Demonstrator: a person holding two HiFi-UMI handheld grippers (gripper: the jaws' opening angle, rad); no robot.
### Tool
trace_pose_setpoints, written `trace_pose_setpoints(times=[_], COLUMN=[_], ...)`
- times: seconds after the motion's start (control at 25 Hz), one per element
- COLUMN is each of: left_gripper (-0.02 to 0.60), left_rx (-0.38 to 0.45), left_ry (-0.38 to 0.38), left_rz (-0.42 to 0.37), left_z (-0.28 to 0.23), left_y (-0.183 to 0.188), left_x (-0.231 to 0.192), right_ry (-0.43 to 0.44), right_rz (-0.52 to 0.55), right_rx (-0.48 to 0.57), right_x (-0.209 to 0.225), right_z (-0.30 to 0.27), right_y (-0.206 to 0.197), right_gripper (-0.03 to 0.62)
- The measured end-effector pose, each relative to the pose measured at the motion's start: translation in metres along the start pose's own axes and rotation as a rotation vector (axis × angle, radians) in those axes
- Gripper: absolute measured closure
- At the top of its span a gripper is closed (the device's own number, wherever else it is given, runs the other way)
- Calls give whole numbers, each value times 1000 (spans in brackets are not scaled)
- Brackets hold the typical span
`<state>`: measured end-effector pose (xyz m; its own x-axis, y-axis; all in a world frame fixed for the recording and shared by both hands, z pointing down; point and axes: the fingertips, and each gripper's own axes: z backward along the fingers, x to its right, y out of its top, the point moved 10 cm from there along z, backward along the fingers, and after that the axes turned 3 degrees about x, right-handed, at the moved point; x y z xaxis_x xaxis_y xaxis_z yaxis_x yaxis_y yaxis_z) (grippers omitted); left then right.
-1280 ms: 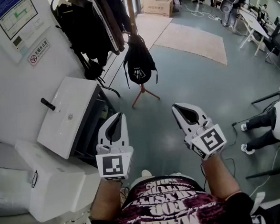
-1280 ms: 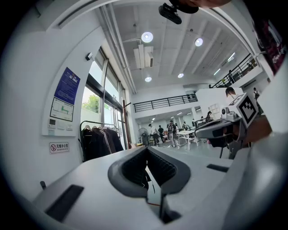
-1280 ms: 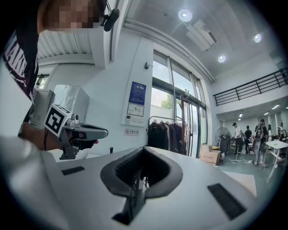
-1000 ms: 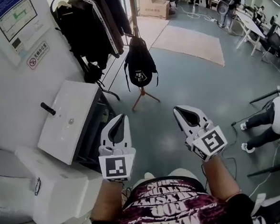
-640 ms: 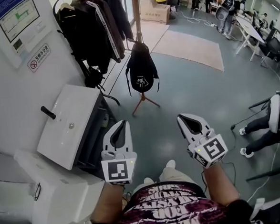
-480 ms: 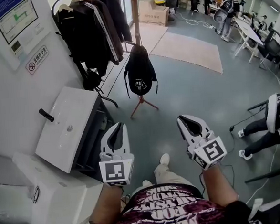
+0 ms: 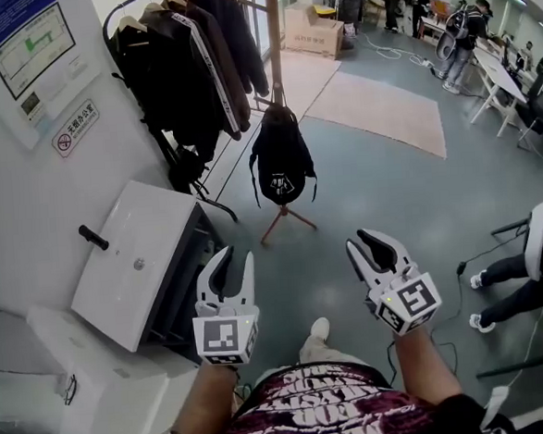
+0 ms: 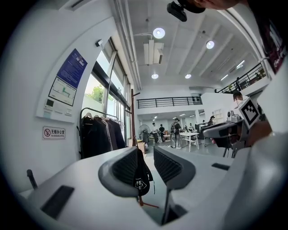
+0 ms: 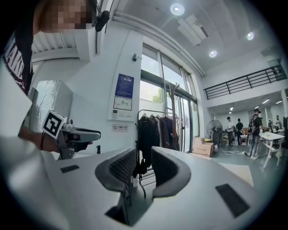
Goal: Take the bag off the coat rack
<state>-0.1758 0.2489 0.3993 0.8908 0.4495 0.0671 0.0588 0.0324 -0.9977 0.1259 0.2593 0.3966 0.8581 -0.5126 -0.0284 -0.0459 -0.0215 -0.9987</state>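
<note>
Both empty: left gripper (image 7: 237, 256) jaws apart, right gripper (image 7: 371, 242) just opening. Jackets (image 7: 192, 73) and white cabinet (image 7: 135, 258) stand left. Black bag (image 7: 282, 164), white logo, hangs on coat rack (image 7: 275, 35).

Looks along the left gripper (image 8: 146, 158), jaws apart with nothing gripped. Frames in the gap, far off, a black bag (image 8: 143, 179) hanging on the coat rack (image 8: 133, 117). Takes in dark coats (image 8: 99, 137) on a rail further left.
</note>
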Motion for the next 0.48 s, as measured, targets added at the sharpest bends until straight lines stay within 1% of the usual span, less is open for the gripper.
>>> trace_pose_setpoints(times=[0.08,0.2,0.32,0.48], left_gripper=[479,477,476,476], left_rx=[-4,-12,-27,-37], left_ry=[8,17,21,15], left_rz=[2,-16,-38,-16], left_z=[-18,-45,-71,-100], left_y=[0,1,1,0], left_x=[-4,-8,-9,-10], right_ry=[13,25,39,62], right_rz=[-5,-22,-27,-38], right_rx=[-12,-17,-15,-28], right_x=[14,36,55,79], right_z=[-15,-36,-54,-76], right_y=[-3,-5,-7,-10], right_gripper=[474,456,453,453])
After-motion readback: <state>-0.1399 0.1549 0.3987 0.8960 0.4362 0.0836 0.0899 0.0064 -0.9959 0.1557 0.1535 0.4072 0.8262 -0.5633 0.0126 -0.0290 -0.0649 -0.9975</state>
